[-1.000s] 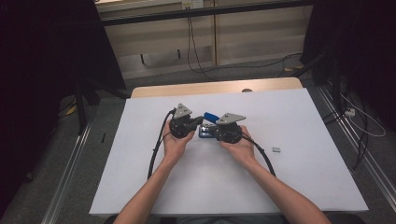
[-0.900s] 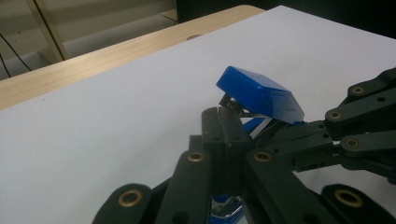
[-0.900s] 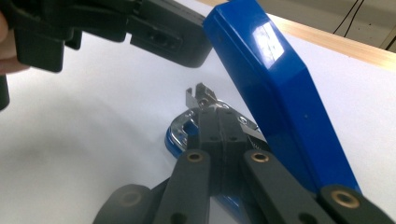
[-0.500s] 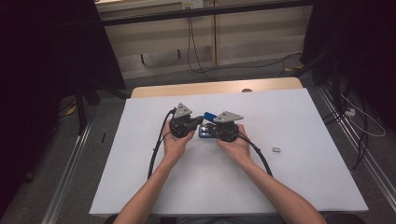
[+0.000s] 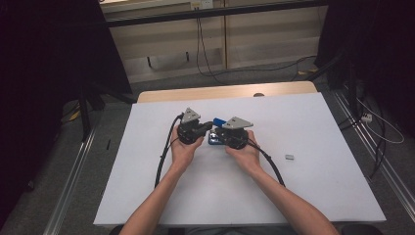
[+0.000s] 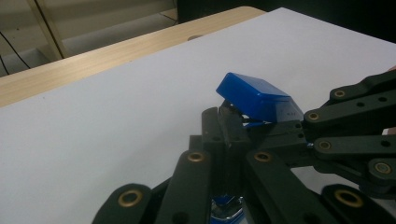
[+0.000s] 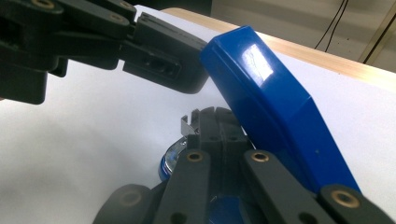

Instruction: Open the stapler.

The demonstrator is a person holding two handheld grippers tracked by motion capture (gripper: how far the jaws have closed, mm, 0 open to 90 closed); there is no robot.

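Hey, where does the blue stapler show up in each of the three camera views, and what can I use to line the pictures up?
High view: the blue stapler sits mid-table, between the two grippers.
Left gripper view: right of centre, its raised blue top just above the closed black jaws.
Right gripper view: its blue top runs from upper centre down to the lower right.
Shared landmark: the wooden table edge beyond the white sheet, seen in all three views.

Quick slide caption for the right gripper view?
Right gripper, jaws shut, beside the tilted-up blue stapler top; left gripper meets it.
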